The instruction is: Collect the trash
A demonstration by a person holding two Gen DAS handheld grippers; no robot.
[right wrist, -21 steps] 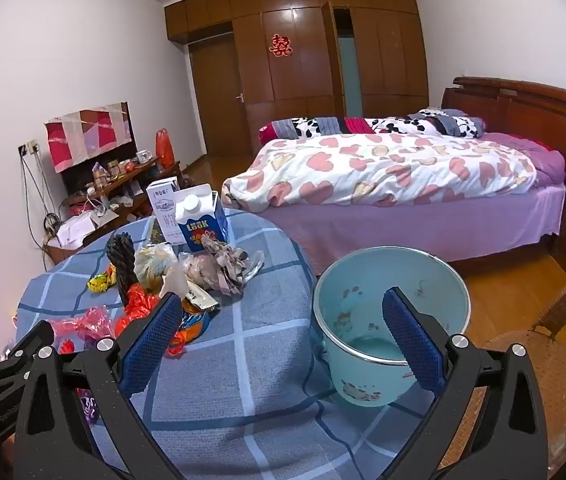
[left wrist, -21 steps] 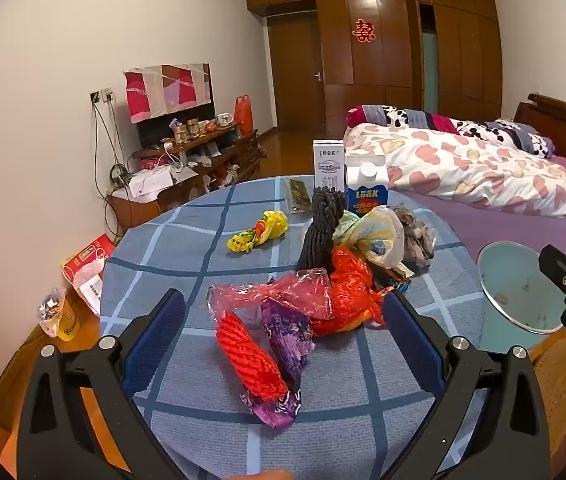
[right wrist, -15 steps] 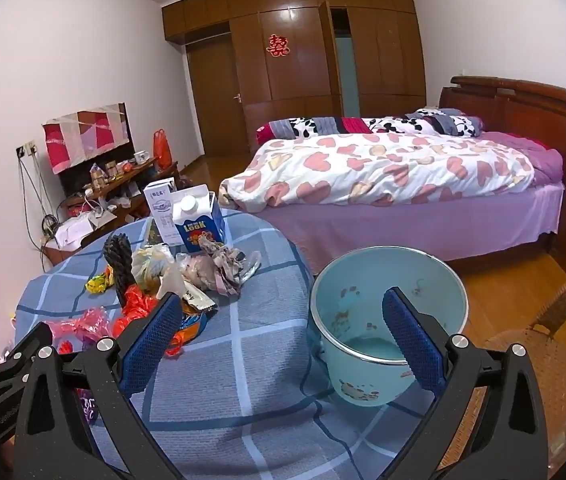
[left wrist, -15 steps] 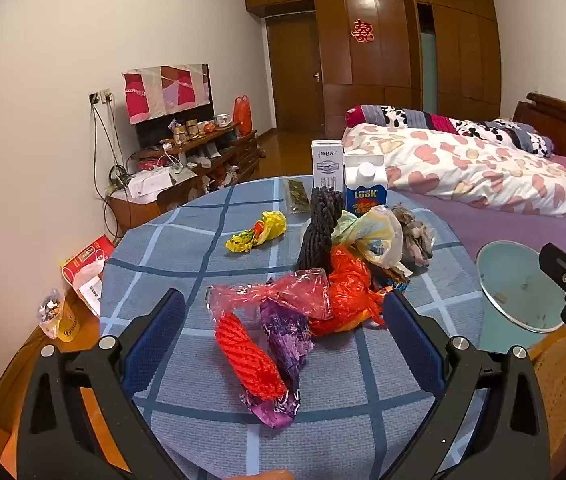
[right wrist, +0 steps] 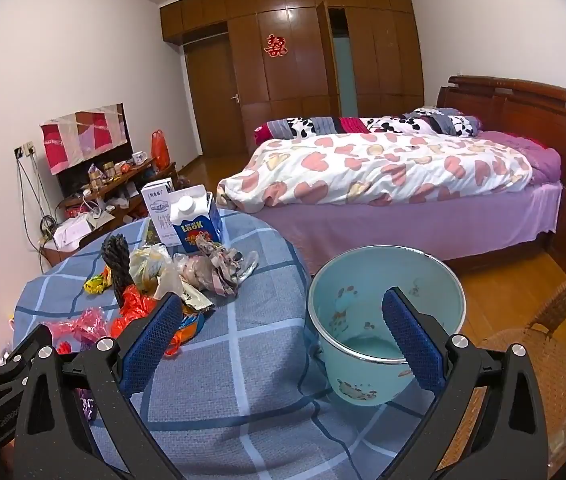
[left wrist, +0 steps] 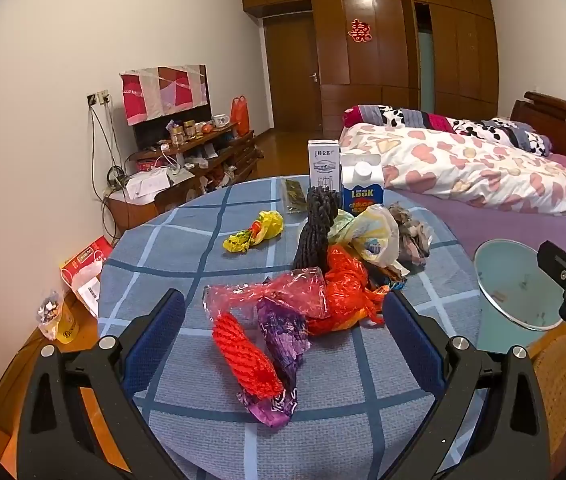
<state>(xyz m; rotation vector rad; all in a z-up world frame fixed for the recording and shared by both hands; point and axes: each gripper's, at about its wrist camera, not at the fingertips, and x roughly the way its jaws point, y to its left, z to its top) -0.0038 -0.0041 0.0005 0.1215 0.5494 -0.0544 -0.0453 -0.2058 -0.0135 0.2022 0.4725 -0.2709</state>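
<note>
Left gripper [left wrist: 283, 332]: held low over the near edge of the round table [left wrist: 187, 248], pointing across it. Jaws spread wide, nothing between the blue pads [left wrist: 155, 340]. Directly ahead, framed by the fingers, lie a red net roll [left wrist: 247, 360] and a purple wrapper [left wrist: 283, 336], touching each other. Just beyond them a clear pink film [left wrist: 267, 296] overlaps an orange-red plastic bag [left wrist: 347, 292].

Right gripper [right wrist: 283, 332]: held over the table's right side, level with the left unit, whose body shows at the lower left of the right wrist view. Jaws released and wide, gripping nothing. The right finger sits in front of the light blue bucket [right wrist: 387, 292], which stands off the table edge, just beside it; the left finger overlaps the edge of the trash pile.

Trash, mid-table: a black net roll [left wrist: 319, 228] stands upright behind the orange-red bag; a pale plastic bag [left wrist: 375, 232] and a crumpled grey-pink wad [left wrist: 411, 232] lie against it to the right. A yellow wrapper [left wrist: 255, 232] lies apart to the left. A dark flat packet [left wrist: 293, 196] lies farther back.

Far table edge: a white carton [left wrist: 324, 164] and a blue milk carton [left wrist: 362, 188] stand upright, side by side and touching.

Surroundings: a wicker chair [right wrist: 543, 344] at the right, a bed [right wrist: 395, 168] beyond the bucket, a cluttered TV stand [left wrist: 187, 152] at the left wall, and wooden wardrobes [right wrist: 323, 60] at the far end.
</note>
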